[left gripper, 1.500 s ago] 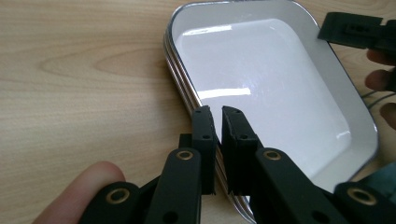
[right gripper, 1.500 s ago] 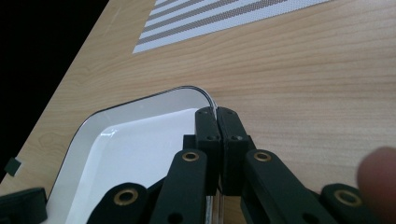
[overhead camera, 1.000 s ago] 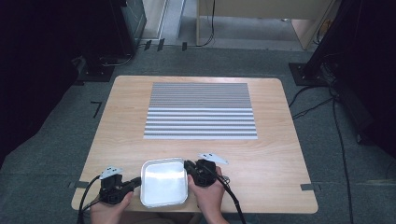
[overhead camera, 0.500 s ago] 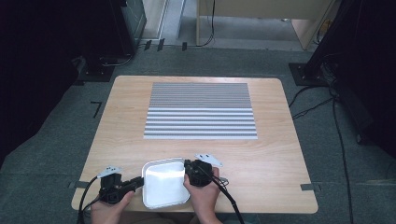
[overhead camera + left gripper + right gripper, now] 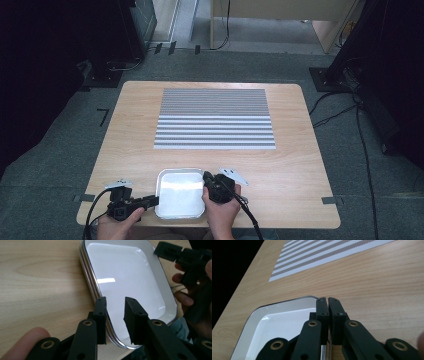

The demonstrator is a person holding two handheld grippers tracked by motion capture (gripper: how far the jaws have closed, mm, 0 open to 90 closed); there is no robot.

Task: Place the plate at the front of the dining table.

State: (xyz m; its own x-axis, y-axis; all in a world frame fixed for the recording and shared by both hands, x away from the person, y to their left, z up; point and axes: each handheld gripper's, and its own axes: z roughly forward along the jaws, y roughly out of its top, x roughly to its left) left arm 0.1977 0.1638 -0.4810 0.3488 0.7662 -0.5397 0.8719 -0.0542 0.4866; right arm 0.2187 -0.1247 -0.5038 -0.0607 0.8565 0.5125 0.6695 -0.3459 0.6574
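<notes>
A white tray (image 5: 180, 192) with a metal rim lies at the table's near edge. My left gripper (image 5: 154, 201) is at its left rim. In the left gripper view, the left gripper (image 5: 115, 302) has just been opening and its jaws straddle the rim of the tray (image 5: 125, 272), one outside and one over the white inside, with a gap showing. My right gripper (image 5: 205, 186) is at the tray's right rim. In the right gripper view, the right gripper (image 5: 328, 299) is shut on the edge of the tray (image 5: 282, 322), metal showing between the jaws.
A grey-and-white striped mat (image 5: 215, 119) covers the far middle of the wooden table (image 5: 290, 165); it also appears as the mat (image 5: 324, 255) ahead of the right gripper. Dark floor, cables and stands surround the table. Bare wood lies between tray and mat.
The right hand has shifted slightly at the tray's right edge. The tray and the left hand stay where they were.
</notes>
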